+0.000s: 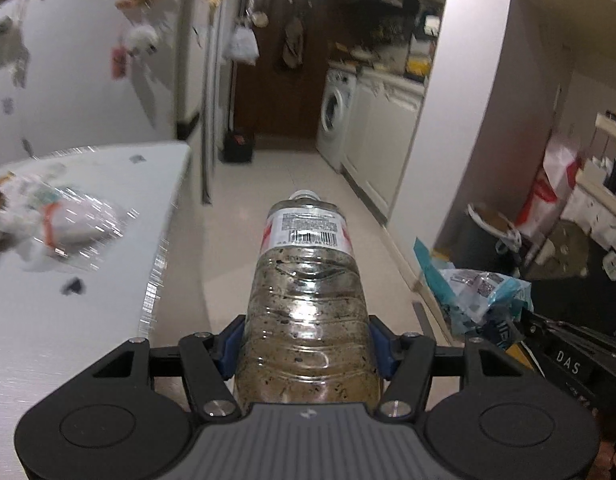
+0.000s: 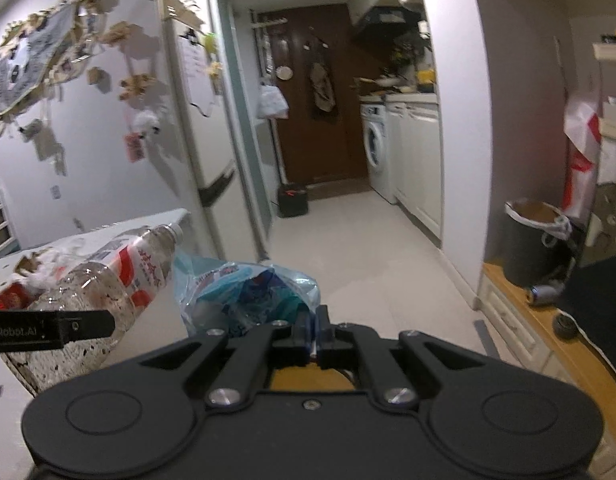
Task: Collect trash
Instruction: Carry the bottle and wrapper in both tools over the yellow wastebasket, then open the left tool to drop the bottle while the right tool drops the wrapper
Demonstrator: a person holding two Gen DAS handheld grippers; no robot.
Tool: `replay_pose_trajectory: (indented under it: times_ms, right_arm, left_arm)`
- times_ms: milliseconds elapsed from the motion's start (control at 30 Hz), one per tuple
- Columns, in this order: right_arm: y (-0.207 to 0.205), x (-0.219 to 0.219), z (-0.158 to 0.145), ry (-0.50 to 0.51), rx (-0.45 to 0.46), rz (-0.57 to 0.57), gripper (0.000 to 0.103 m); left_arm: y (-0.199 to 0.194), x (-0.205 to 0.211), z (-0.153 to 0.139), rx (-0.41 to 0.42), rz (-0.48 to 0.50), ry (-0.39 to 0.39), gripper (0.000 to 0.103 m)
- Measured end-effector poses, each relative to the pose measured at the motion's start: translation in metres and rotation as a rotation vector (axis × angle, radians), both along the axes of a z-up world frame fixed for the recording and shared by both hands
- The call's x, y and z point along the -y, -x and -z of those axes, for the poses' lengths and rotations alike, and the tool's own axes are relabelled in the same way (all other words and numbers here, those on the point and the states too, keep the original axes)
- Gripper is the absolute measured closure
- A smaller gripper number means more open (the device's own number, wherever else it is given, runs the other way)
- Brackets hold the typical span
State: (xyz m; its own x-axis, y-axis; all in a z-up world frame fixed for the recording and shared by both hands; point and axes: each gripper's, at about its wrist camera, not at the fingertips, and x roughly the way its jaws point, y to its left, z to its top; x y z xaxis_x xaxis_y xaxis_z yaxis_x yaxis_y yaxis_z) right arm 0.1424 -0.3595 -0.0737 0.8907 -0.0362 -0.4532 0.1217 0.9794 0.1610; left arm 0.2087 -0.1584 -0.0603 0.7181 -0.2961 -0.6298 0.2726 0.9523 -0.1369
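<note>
My left gripper (image 1: 306, 344) is shut on a clear plastic bottle (image 1: 306, 280) with a red and white label and dirty specks inside; its cap points away from me over the floor. The same bottle (image 2: 108, 276) shows at the left of the right wrist view. My right gripper (image 2: 315, 336) is shut on a crumpled blue and clear plastic wrapper (image 2: 248, 292), which also shows in the left wrist view as the wrapper (image 1: 480, 288) at the right. A dark trash bin (image 2: 534, 240) with a white liner stands at the right, beyond both grippers.
A white table (image 1: 88, 320) on the left carries crumpled clear plastic and paper scraps (image 1: 64, 216). A fridge (image 2: 196, 128) stands past it. A pale floor runs to a washing machine (image 2: 374, 146) and a dark door. A wooden ledge (image 2: 540, 320) holds a can.
</note>
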Motion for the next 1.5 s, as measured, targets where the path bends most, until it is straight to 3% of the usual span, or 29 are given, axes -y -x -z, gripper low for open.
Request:
replay_pose_trajectory:
  times_ms: [567, 667, 1133, 1500]
  right_arm:
    - [-0.058, 0.043, 0.087, -0.042, -0.215, 0.108, 0.101]
    - [-0.07, 0.046, 0.101, -0.05, -0.253, 0.117, 0.101]
    - [-0.142, 0.032, 0.155, -0.095, -0.389, 0.081, 0.101]
    - [-0.175, 0.028, 0.183, -0.144, -0.436, 0.057, 0.101]
  left_arm:
    - [-0.115, 0.07, 0.136, -0.428, 0.116, -0.104, 0.041]
    - [-0.128, 0.076, 0.153, -0.465, 0.12, -0.134, 0.041]
    - [-0.167, 0.07, 0.22, -0.621, 0.096, -0.118, 0.041]
    - [-0.169, 0.076, 0.234, -0.62, 0.1, -0.169, 0.039]
